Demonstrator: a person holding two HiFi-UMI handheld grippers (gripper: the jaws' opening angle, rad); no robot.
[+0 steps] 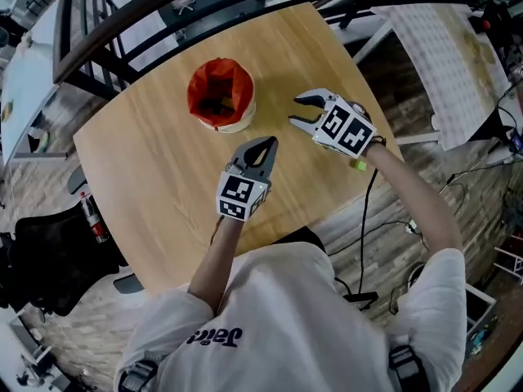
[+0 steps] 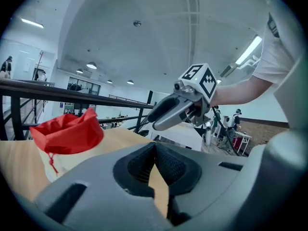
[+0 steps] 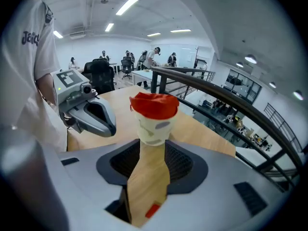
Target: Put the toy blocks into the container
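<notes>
The left gripper is clenched empty, and the right gripper is released above the table. A small red bit, perhaps a block, shows between its jaws, short of the red bag.

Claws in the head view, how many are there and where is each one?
2. The left claw, shut, is just below the container in the picture; the right claw, open and empty, is to its right. Neither is hidden.
</notes>
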